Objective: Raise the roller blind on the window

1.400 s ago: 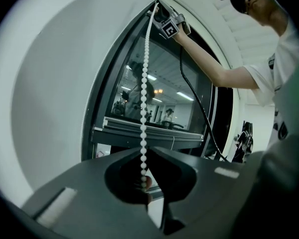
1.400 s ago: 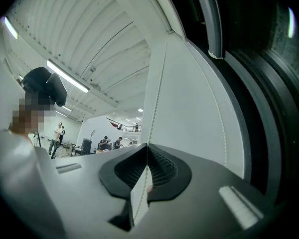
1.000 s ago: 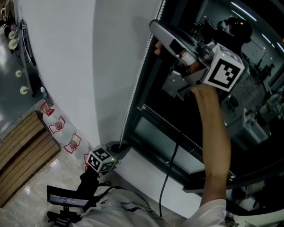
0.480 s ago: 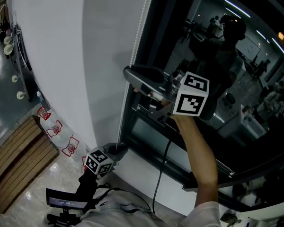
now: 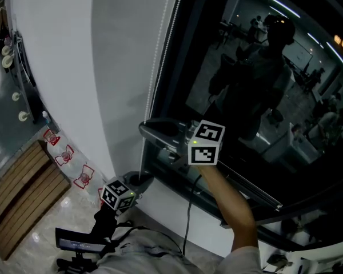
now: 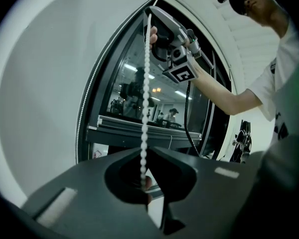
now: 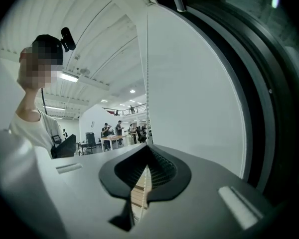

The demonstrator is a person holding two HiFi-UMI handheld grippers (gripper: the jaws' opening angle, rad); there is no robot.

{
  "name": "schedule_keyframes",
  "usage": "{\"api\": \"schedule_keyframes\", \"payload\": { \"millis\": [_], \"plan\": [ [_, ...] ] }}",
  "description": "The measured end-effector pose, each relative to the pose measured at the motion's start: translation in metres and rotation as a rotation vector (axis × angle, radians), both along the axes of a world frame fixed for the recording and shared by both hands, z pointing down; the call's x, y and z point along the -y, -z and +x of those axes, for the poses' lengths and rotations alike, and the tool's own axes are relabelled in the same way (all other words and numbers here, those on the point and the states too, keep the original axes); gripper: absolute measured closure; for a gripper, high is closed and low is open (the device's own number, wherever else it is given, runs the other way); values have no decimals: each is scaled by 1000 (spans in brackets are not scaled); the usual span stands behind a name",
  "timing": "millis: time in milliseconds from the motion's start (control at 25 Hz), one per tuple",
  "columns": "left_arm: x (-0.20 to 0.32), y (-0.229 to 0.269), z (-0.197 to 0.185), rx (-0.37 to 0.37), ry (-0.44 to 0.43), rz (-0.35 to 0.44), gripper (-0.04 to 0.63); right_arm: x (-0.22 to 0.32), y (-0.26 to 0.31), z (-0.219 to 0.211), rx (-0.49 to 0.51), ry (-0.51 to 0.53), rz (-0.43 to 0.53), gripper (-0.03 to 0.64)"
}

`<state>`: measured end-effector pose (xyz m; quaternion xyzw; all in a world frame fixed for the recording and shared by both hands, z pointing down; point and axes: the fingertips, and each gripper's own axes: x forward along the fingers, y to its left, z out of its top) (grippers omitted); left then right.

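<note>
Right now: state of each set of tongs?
Left tongs: closed on the chain.
Right tongs: closed on the same chain, higher up.

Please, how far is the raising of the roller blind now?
Done: the window glass shows uncovered in the head view. In hand: the right tool and, lower, the left tool are both shut on the bead chain. Remaining: unclear, the blind's edge is out of view.

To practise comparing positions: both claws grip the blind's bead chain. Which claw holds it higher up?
The right claw, up beside the dark window, grips the bead chain higher; the left claw pinches it further down.
</note>
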<state>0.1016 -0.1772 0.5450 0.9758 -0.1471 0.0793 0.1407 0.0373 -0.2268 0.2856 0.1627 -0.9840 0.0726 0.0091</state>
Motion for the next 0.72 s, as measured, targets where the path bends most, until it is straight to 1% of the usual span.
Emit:
{"api": "schedule_keyframes", "payload": {
  "millis": [400, 560, 640, 720],
  "plan": [
    [3, 5, 0, -5, 4, 13, 597, -11, -103, -11, -121, -7, -115, 612],
    [5, 4, -1, -4, 8, 16, 597, -17, -151, -13, -194, -11, -161, 612],
    [5, 2, -2, 4, 11, 14, 597, -19, -177, -11, -225, -18, -194, 612],
    [4, -2, -2, 29, 8, 12, 597, -21, -197, -9, -238, -27, -223, 612]
  ]
}}
